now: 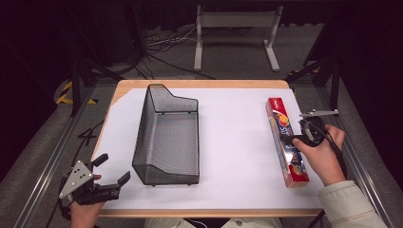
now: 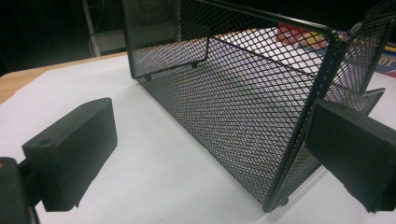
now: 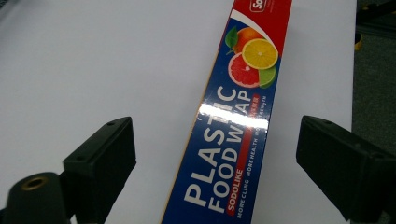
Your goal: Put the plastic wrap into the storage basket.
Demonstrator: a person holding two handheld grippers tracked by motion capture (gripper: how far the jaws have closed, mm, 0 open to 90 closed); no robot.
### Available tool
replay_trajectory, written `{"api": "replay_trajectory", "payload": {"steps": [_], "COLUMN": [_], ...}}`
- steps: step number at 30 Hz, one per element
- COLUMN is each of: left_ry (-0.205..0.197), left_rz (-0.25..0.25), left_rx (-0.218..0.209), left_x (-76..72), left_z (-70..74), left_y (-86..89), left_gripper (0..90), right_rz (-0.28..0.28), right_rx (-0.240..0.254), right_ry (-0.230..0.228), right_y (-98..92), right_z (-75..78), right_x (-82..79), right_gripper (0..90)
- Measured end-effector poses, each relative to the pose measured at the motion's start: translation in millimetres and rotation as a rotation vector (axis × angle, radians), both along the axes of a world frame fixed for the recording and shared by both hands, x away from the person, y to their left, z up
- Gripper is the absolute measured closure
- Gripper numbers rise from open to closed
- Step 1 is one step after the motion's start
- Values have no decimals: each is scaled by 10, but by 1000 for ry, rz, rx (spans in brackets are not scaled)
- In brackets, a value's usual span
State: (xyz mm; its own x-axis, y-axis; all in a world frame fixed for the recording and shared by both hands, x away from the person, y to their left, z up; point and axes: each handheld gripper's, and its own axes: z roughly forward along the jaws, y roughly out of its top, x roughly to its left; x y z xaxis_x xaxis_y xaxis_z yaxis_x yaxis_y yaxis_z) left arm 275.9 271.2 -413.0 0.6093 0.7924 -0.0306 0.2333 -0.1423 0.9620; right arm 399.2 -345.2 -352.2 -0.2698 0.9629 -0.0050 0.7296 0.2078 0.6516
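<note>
Right now my left gripper (image 1: pixel 110 170) waits spread and empty at the near left corner of the black wire-mesh basket (image 1: pixel 167 137). Well right of the basket, my right gripper (image 1: pixel 295 141) straddles, unclosed, the long red-and-blue plastic-wrap box (image 3: pixel 233 121); next, I judge, close squarely across it.

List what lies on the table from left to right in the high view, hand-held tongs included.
Left tongs → black mesh basket → plastic food wrap box → right tongs, over the box's right edge.
</note>
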Motion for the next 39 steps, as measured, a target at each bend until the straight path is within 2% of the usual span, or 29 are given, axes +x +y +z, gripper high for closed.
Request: {"api": "replay_trajectory", "payload": {"steps": [2, 4, 6, 9, 13, 17, 18, 19, 20, 21, 22, 24, 26, 29, 35, 39], "left_ry": [0, 0, 0, 1, 0, -3, -3, -3, -3, -3, -2, 0, 1, -3, -3, -4], "left_rz": [0, 0, -1, 0, 1, -3, -5, -4, -2, -2, -1, -2, -5, -5, -4, -3], "left_rx": [1, 0, 0, 1, 0, 1, 4, 1, -3, -3, -2, -1, 1, 2, 0, -3], "left_x": [0, 1, 0, 1, 1, 2, 1, 2, 3, 3, 2, 3, 2, 1, 0, 1], "left_z": [-1, -1, 0, -3, -3, -3, -2, -4, -6, -6, -6, -7, -7, -7, -7, -8], "left_y": [-2, -3, -7, -11, -6, -18, -19, -18, -16, -16, -13, -15, -21, -16, -12, -11], "left_gripper": [32, 32, 32, 31, 32, 32, 32, 32, 32, 32, 32, 32, 32, 32, 32, 32], "right_rz": [-7, -4, -22, -27, -43, -39, -48, -44, -49, -49, -56, -98, -130, -190, -233, -232], "right_rx": [-19, -55, -39, -3, 12, 11, 11, 3, -5, -5, -23, -20, -46, -45, -45, -15], "right_ry": [13, 20, 31, 72, 116, 142, 155, 175, 202, 202, 222, 212, 229, 222, 209, 194], "right_y": [-2, 3, 0, -3, -3, 8, 18, 24, 38, 38, 53, 88, 117, 142, 159, 132], "right_z": [-68, -136, -206, -290, -374, -427, -443, -461, -481, -481, -510, -562, -571, -568, -552, -543], "right_x": [62, 99, 136, 178, 221, 241, 244, 249, 251, 251, 255, 251, 246, 235, 210, 178], "right_gripper": [69, 67, 67, 63, 57, 116, 130, 181, 179, 179, 188, 205, 255, 327, 376, 394]}}
